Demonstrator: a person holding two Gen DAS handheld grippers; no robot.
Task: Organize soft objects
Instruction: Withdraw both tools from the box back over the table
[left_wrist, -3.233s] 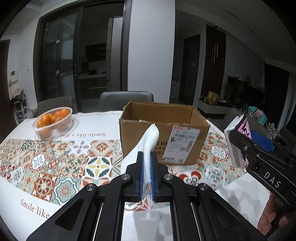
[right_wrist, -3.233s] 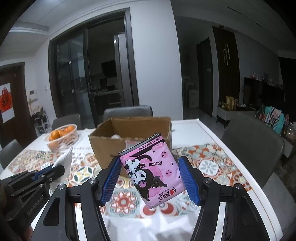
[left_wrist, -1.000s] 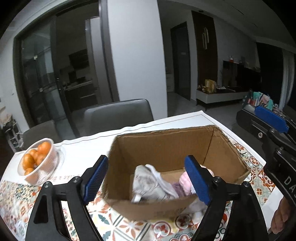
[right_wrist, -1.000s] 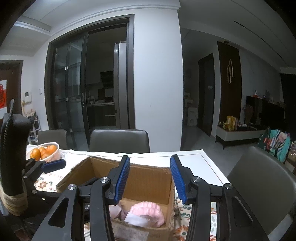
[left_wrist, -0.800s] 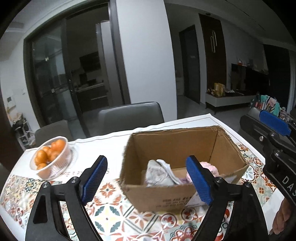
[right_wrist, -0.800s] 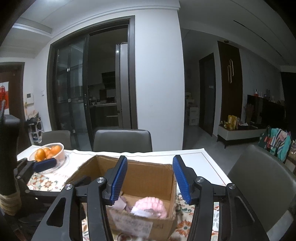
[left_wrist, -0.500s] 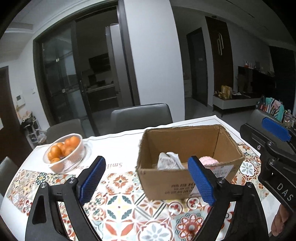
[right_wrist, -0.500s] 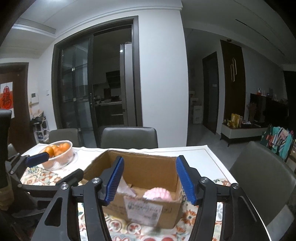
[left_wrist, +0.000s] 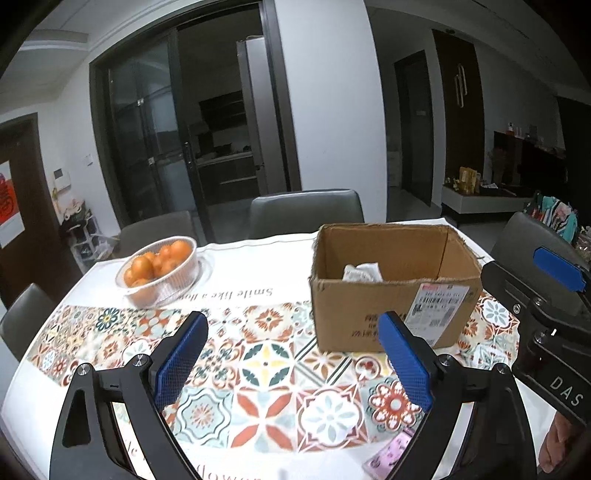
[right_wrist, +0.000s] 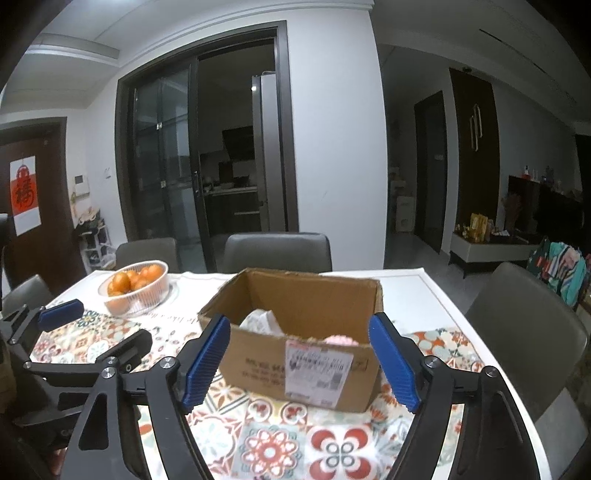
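The left gripper (left_wrist: 291, 362) is a black frame of angular struts with triangular cut-outs, silver screws at the joints, and two blue pads (left_wrist: 404, 363) with a fine grid texture. The right gripper (right_wrist: 301, 363) has the same black build and silver screws, but its blue pads (right_wrist: 393, 363) are ribbed. Its body carries white letters "DAS". Fingertips (left_wrist: 554, 448) show beneath it.

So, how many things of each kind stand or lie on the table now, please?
Cardboard box: 1
Bowl of oranges: 1
Soft items visible in the box: 2, white and pink
Pink packet at the near edge: 1
Total: 5
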